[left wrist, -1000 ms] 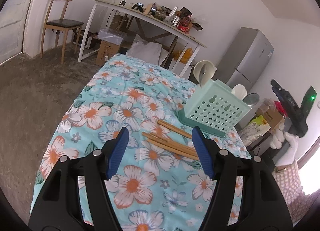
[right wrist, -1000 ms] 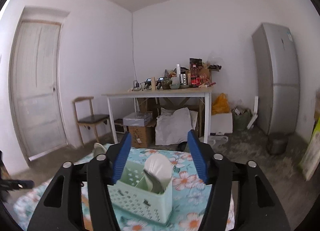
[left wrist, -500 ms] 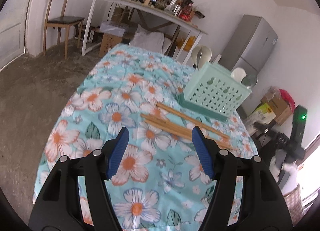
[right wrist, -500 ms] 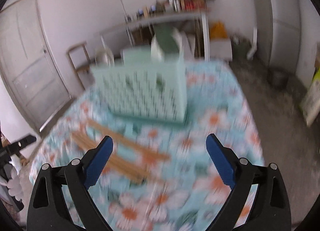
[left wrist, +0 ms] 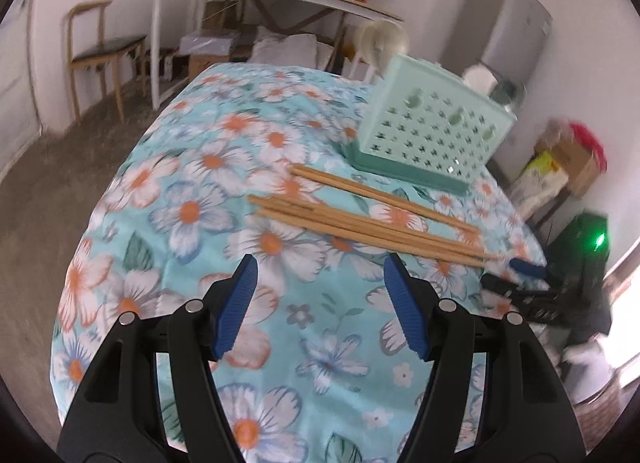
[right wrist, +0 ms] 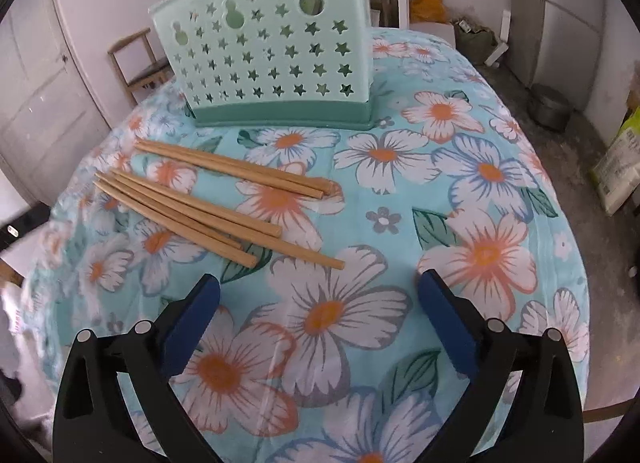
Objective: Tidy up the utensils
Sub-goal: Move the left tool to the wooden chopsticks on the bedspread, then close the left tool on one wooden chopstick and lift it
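With both the left gripper [left wrist: 316, 291] and right gripper [right wrist: 318, 299] spread empty, the light, stiff, slippery chopsticks [right wrist: 208, 199] beside the holder [right wrist: 268, 51] are likely best pinched mid-length.

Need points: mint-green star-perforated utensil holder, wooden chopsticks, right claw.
Mint-green star-perforated plastic utensil holder [right wrist: 264, 59], right wrist view, centre of its front wall.
Wooden chopsticks [right wrist: 192, 211], right wrist view, mid-shaft in the lower bundle.
Right claw [right wrist: 320, 295], right wrist view, midway between its open blue tips.
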